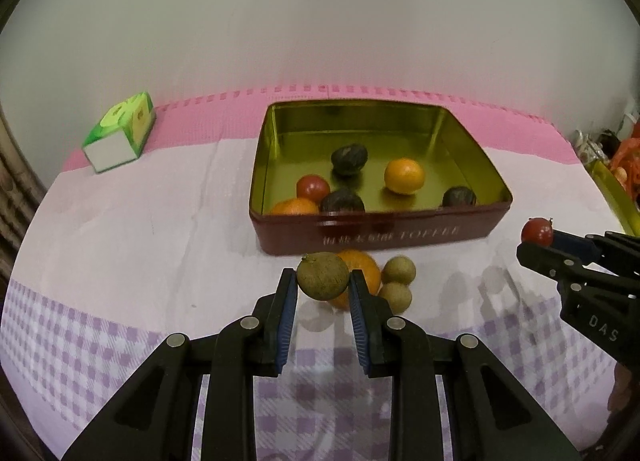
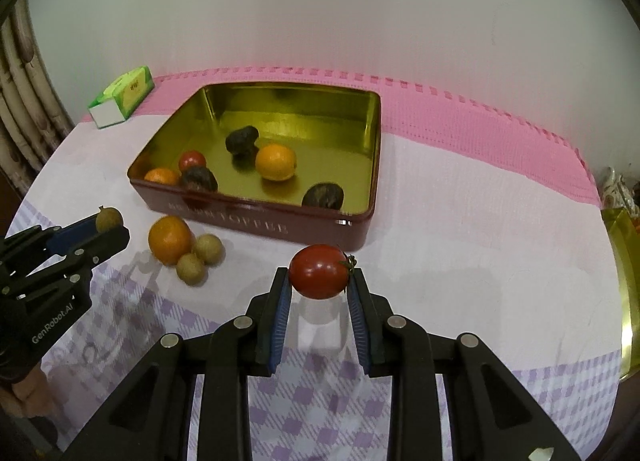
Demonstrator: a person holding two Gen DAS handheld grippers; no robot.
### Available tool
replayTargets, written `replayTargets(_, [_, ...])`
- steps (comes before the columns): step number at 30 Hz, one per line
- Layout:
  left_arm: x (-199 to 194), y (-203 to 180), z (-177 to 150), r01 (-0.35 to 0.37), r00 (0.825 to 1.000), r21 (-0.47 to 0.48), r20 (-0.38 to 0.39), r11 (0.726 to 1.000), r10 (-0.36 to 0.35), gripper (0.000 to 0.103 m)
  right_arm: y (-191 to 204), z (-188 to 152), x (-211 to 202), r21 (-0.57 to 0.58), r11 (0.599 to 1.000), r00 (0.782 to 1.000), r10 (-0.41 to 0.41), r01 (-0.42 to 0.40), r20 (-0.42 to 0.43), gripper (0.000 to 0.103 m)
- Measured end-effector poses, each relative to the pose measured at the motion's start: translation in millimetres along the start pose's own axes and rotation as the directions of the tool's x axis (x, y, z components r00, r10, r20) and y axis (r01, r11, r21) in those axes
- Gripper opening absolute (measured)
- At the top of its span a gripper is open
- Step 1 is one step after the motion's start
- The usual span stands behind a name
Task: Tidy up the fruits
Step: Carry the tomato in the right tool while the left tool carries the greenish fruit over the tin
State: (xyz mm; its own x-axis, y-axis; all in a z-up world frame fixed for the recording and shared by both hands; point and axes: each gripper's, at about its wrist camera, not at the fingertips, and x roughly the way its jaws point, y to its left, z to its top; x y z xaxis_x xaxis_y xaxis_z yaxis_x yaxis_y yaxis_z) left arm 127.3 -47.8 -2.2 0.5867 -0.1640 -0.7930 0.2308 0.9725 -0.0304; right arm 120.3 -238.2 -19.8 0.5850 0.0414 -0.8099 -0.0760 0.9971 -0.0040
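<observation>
My left gripper (image 1: 323, 281) is shut on a brown-green longan (image 1: 322, 276), held above the cloth in front of the tin. My right gripper (image 2: 319, 279) is shut on a red cherry tomato (image 2: 319, 271), also lifted off the cloth. The dark red toffee tin (image 1: 376, 235) with a gold inside holds two oranges, a tomato (image 1: 313, 187) and three dark fruits. On the cloth before the tin lie an orange (image 2: 169, 239) and two longans (image 2: 207, 248). Each view shows the other gripper at its edge: the right one (image 1: 538, 239), the left one (image 2: 110, 223).
A green and white tissue pack (image 1: 120, 133) lies at the back left on the pink mat. A gold tin lid (image 2: 626, 293) stands at the right table edge. The checked cloth (image 2: 480, 261) to the right of the tin is bare.
</observation>
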Motion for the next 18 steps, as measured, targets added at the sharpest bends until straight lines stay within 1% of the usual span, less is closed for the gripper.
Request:
replayTargets(10, [5,5,32,0.0,0.999,0.008,0.034,1.0,0.0,0.027,-2,32,1,-0.005,1.0,0.999,0.008,-0.008,0.035,0.026])
replayTargets(18, [26,6,58,0.016,0.999,0.009,0.032,1.0,-0.016,0.027,0,50,17,-0.015,1.0,0.999,0.01,-0.01,0.034,0.026])
